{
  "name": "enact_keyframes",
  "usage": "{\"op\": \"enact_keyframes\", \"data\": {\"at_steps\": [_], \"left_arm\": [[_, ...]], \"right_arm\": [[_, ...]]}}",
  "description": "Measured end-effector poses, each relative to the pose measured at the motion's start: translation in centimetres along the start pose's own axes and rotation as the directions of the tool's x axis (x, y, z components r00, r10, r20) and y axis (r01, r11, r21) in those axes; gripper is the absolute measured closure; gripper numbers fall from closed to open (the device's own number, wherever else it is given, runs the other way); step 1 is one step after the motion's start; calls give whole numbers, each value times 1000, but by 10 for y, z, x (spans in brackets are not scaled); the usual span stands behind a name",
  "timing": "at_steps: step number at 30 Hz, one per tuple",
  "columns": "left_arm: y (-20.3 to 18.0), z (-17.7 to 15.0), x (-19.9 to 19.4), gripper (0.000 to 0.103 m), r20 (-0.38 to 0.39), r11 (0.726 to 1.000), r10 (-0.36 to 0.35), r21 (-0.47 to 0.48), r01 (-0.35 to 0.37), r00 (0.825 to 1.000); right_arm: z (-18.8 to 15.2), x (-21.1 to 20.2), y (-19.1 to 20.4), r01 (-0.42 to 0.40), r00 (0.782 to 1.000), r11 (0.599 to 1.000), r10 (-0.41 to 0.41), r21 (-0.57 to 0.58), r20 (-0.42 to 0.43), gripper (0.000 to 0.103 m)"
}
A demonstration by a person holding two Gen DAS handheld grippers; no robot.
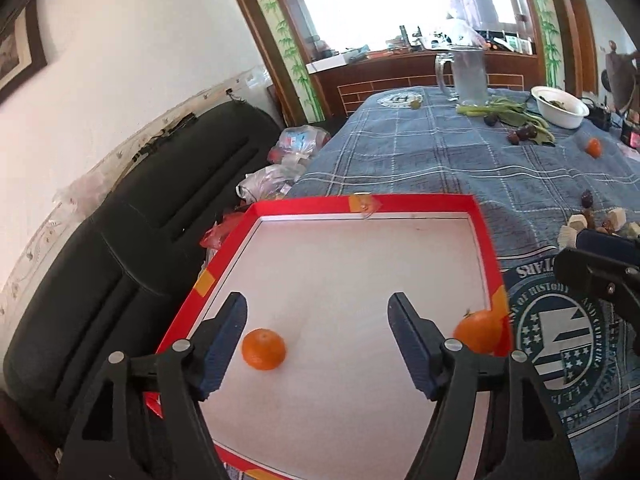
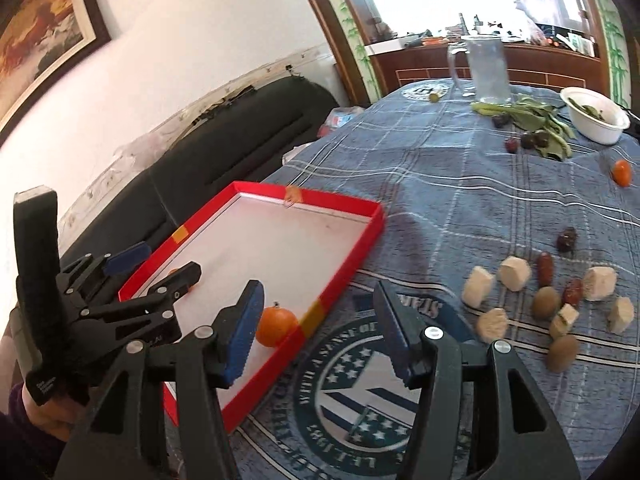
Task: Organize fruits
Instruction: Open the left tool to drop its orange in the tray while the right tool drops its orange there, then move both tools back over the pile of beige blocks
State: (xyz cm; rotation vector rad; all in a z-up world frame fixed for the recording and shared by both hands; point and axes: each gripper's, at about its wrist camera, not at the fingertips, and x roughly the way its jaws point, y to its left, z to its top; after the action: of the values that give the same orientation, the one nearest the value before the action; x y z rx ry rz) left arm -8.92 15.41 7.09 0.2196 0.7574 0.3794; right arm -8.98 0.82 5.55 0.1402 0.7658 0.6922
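Left wrist view: left gripper (image 1: 316, 344) over red tray (image 1: 486, 240), jaws apart, nothing between the pads; one orange (image 1: 264, 349) loose on the white floor just beside the left pad, second orange (image 1: 478, 331) against the right wall, partly hidden by the right finger. Part of another gripper cut off at the right edge. Right wrist view: right gripper (image 2: 320, 332) above the tablecloth (image 2: 440, 184) beside the tray's corner, jaws apart and empty; third orange (image 2: 622, 172) far off near a white bowl (image 2: 596, 130); dark small fruits too blurred to name.
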Motion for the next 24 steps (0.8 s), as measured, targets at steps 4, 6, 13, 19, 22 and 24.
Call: {"op": "enact_keyframes", "data": {"at_steps": [4,6,13,19,22,24], "left_arm": [[-15,7,-4,29,10,999,-8,32,8,1000],[-23,10,-7,29,17,999,-13,48,13,1000],[-58,22,-15,29,36,992,-44,116,39,998],[-87,31,-20,29,45,984,-77,162,69,996],[-99,33,-22,29,43,980,-91,182,82,995],[-105,33,-22,29,44,977,-97,195,87,994]], "right_arm": [[4,-10,-14,11,1000,1000,-11,22,17,44],[4,-16,-20,14,1000,999,-15,31,28,44],[6,-41,-48,39,997,997,-44,71,71,44],[4,-61,-70,67,993,992,-77,104,93,44],[4,-69,-79,77,991,990,-89,117,102,44],[4,-74,-84,86,989,988,-101,125,111,44]]}}
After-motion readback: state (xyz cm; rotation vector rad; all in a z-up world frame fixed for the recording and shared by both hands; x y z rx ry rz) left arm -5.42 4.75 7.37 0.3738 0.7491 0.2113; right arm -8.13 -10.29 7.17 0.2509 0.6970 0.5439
